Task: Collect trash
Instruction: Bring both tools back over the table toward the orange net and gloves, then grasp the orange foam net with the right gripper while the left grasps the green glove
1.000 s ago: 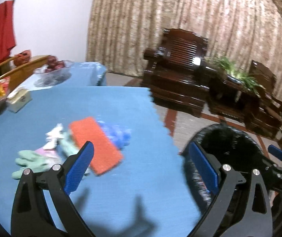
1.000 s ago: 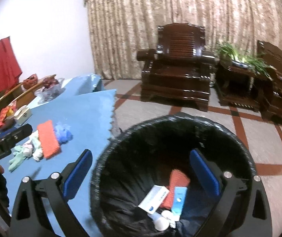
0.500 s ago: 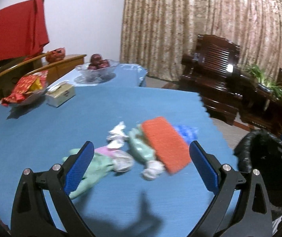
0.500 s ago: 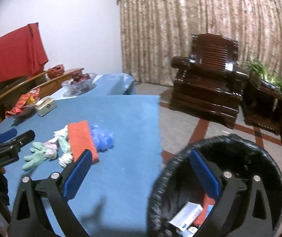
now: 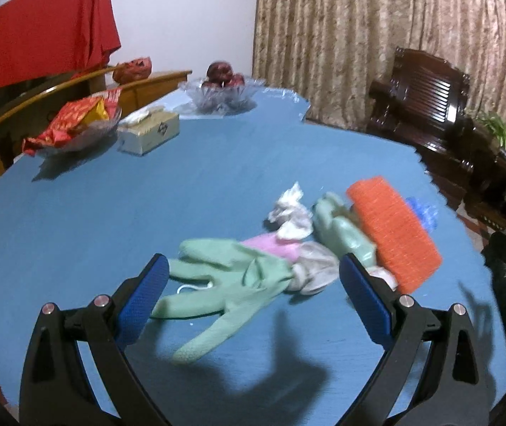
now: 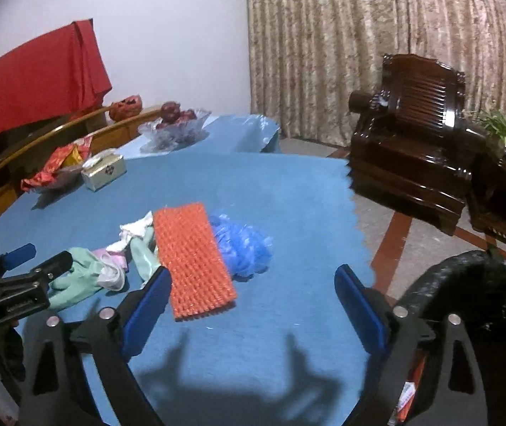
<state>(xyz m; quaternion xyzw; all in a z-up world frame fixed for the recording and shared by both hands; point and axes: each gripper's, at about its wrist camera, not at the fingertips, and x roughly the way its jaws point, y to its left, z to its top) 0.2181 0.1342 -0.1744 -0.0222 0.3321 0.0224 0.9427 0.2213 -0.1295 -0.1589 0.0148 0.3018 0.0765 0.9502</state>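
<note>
Dim indoor light, hard shadows near lens, motion blur, fisheye-bent edges.

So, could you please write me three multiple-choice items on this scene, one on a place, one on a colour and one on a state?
1. Where does the blue mesh ball lie?
A. in the fruit bowl
B. beside the orange scrub pad
C. in the bin

2. What colour is the glove?
A. pale green
B. black
C. yellow

3. How does the right gripper stand?
A. shut on the pad
B. shut, empty
C. open, empty

Answers: 1 B, the ball touches the pad's right edge. 2 A, its fingers show pale green on the blue tablecloth. 3 C, nothing sits between its spread jaws.
</note>
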